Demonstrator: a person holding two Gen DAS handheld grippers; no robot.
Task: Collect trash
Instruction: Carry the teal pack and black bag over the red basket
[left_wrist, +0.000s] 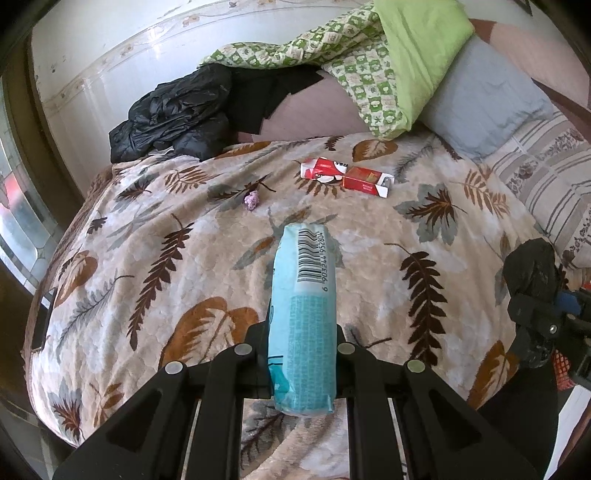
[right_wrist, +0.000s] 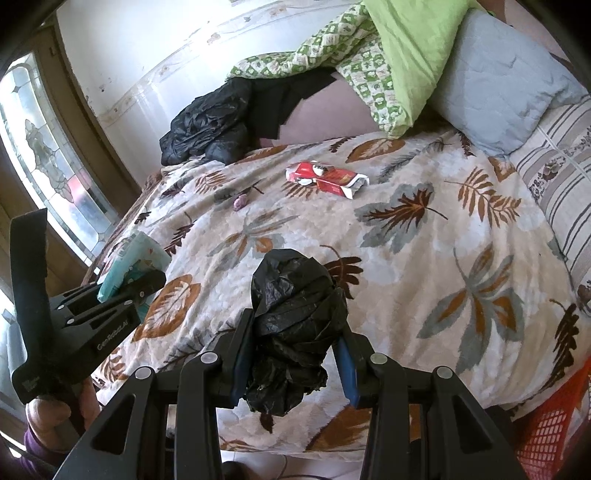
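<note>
My left gripper (left_wrist: 301, 332) is shut on a light blue tissue pack (left_wrist: 304, 295) with a barcode, held above the bed. It also shows at the left of the right wrist view (right_wrist: 129, 280). My right gripper (right_wrist: 295, 332) is shut on a crumpled black plastic bag (right_wrist: 295, 325), which also shows in the left wrist view (left_wrist: 532, 266). On the leaf-print blanket (left_wrist: 424, 229) lie two red and white cartons (left_wrist: 347, 175), also in the right wrist view (right_wrist: 328, 177), and a small purple wad (left_wrist: 252, 201), seen too in the right wrist view (right_wrist: 241, 202).
A black jacket (left_wrist: 173, 118) lies at the far edge of the bed by the white wall. A green quilt (left_wrist: 388, 66) and grey pillow (left_wrist: 484, 107) are at the back right. An orange mesh basket (right_wrist: 550, 424) stands at the lower right. A window (right_wrist: 48, 147) is on the left.
</note>
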